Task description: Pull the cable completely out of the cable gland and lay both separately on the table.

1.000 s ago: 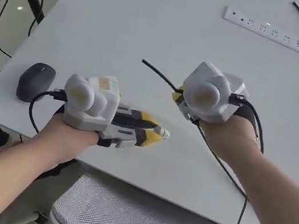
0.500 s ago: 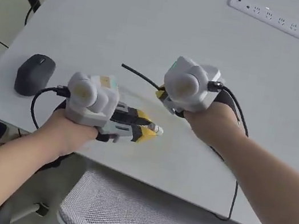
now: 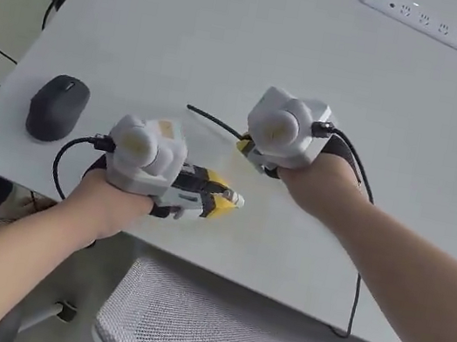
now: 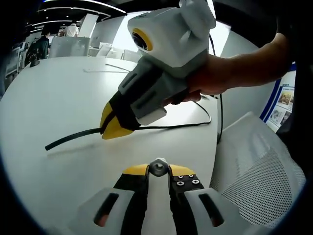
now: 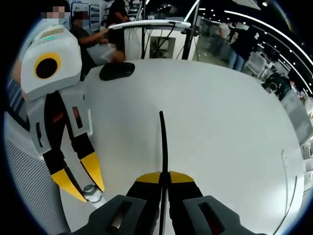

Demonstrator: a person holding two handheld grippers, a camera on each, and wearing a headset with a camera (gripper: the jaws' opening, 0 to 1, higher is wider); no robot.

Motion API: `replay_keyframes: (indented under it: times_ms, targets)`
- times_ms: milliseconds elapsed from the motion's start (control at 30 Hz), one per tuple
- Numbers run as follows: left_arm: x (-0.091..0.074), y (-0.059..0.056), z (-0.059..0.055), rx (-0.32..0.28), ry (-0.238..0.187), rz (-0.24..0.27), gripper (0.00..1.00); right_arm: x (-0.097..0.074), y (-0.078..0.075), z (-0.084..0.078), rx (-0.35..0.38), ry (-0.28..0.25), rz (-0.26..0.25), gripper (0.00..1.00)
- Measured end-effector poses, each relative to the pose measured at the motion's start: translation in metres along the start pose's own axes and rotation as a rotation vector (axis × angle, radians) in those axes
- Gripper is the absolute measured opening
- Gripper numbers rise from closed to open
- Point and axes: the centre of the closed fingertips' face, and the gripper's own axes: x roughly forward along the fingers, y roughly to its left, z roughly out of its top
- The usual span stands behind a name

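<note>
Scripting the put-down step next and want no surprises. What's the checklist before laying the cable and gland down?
1. The cable is fully out of the cable gland: ok, its free end lies clear of the gland.
2. The left gripper is shut on the gland: ok.
3. The right gripper is shut on the cable: ok.
4. Bare table under both grippers: ok, the mouse sits off to the side.
5. The cable's free end is resting on the table: cannot tell.
</note>
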Motion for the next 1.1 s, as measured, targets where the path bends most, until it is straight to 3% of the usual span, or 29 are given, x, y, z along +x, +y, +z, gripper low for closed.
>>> replay_keyframes:
  times_ms: [300, 700, 1100]
  targets:
    - [0.0, 0.006, -0.007, 0.0, 0.016, 0.003, 0.15, 0.004, 0.001, -0.004, 0.005, 0.005, 0.005, 0.0]
    - [0.002, 0.004, -0.008, 0.031, 0.034, 0.001, 0.16, 0.005, 0.0, -0.003, -0.006, 0.004, 0.005, 0.0]
    - [0.004, 0.004, -0.016, 0.103, 0.104, 0.018, 0.16, 0.003, 0.001, -0.002, -0.035, 0.021, -0.001, 0.01]
